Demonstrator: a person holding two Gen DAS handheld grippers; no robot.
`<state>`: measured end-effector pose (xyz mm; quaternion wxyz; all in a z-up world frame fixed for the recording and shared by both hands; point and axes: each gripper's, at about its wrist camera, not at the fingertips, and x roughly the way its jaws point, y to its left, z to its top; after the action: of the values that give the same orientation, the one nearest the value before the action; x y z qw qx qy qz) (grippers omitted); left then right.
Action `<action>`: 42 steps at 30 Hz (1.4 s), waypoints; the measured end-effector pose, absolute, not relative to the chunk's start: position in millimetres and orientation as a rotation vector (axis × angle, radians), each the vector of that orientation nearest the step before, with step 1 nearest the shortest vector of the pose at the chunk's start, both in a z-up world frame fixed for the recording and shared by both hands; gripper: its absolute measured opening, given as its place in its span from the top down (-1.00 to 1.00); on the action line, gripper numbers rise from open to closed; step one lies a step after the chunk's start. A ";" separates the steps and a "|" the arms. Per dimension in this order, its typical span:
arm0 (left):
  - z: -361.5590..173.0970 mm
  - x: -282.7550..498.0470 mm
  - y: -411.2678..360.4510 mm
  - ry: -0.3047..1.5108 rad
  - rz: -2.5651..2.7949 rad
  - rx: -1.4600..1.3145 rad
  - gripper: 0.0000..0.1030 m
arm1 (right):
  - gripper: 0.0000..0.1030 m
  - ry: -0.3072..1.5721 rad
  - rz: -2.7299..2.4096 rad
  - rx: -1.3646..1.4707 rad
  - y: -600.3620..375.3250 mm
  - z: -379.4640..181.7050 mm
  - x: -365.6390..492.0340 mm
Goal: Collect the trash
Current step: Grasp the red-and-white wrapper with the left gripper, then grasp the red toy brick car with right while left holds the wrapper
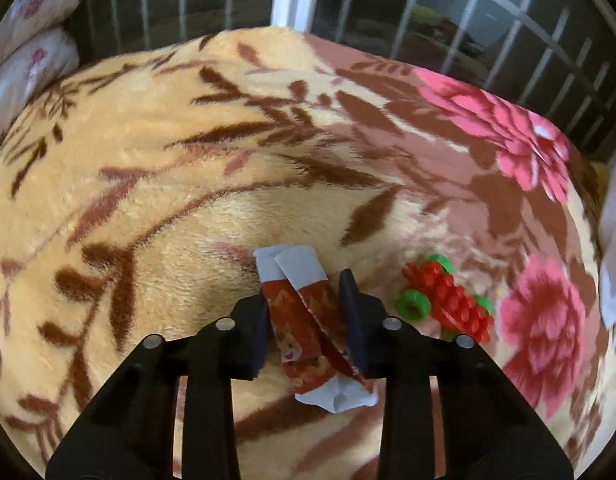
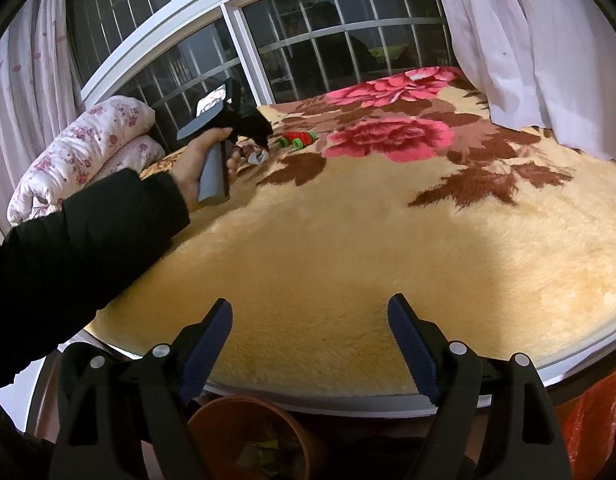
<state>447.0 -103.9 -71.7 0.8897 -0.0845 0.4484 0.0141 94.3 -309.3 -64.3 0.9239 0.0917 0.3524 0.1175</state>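
My left gripper [image 1: 308, 320] is down on the blanket [image 1: 156, 184] with a red-and-white wrapper [image 1: 304, 320] between its pads; the jaws are drawn in close on both sides of the wrapper and I judge they pinch it, though it still lies on the blanket, not lifted. My right gripper [image 2: 310, 344] hangs with its jaws wide apart and nothing in them, at the near edge of the blanket and well apart from the wrapper. Below it, nearer than the blanket's edge, is a brown bin [image 2: 264, 432] with what looks like some scraps in it already, though I cannot tell what they are. So I judge the task partly done: this wrapper is grasped but must still be raised and carried back to the bin. Just beside the wrapper, on its right, lies a red and green toy [image 1: 448, 304]; I take it for no trash, but I cannot be sure. Farther than the wrapper the blanket shows no other litter that I can make out, up to the folded quilt [image 2: 80, 148] and the window [image 2: 316, 44]. The wrapper bears a printed picture, but no brand or word can be read.
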 end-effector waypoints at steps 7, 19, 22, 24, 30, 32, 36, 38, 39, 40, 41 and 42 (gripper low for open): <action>-57.6 396.9 -96.5 0.904 -0.054 -0.058 0.64 | -0.54 0.695 0.246 0.116 -307.7 -44.9 100.8; -50.7 255.8 -51.0 0.882 -0.045 0.131 0.65 | -0.66 0.689 0.368 -0.049 -273.9 -23.5 193.5; -51.8 227.5 -46.7 0.866 -0.032 0.168 0.65 | -0.66 0.694 0.390 -0.107 -255.6 -23.2 231.6; -53.7 218.4 -43.9 0.864 -0.034 0.170 0.65 | -0.66 0.699 0.400 -0.137 -244.2 -24.1 255.2; -64.8 212.4 -34.2 0.865 -0.034 0.130 0.65 | -0.66 0.749 0.433 -0.194 -215.6 -36.8 330.6; -67.9 215.8 -32.0 0.867 -0.037 0.111 0.66 | -0.66 0.750 0.420 -0.224 -208.6 -41.3 353.7; -74.1 220.8 -29.8 0.865 -0.042 0.089 0.66 | -0.66 0.757 0.430 -0.241 -198.4 -47.6 400.9; -77.2 222.9 -31.9 0.858 -0.038 0.094 0.66 | -0.66 0.769 0.430 -0.238 -195.1 -52.3 419.9; -78.6 224.3 -32.8 0.857 -0.037 0.097 0.66 | -0.66 0.781 0.424 -0.237 -194.0 -55.9 429.5; -80.0 226.6 -33.8 0.855 -0.034 0.100 0.66 | -0.65 0.802 0.419 -0.231 -193.4 -61.2 442.3; -81.4 229.0 -34.3 0.856 -0.033 0.100 0.66 | -0.65 0.815 0.414 -0.227 -193.2 -65.0 450.1; -82.6 230.9 -33.5 0.855 -0.032 0.098 0.66 | -0.65 0.823 0.407 -0.224 -193.4 -69.0 457.1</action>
<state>230.9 -33.5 -82.6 0.9087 0.0477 0.4143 -0.0157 457.1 -193.4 -69.0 0.8904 -0.1081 0.3964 0.1960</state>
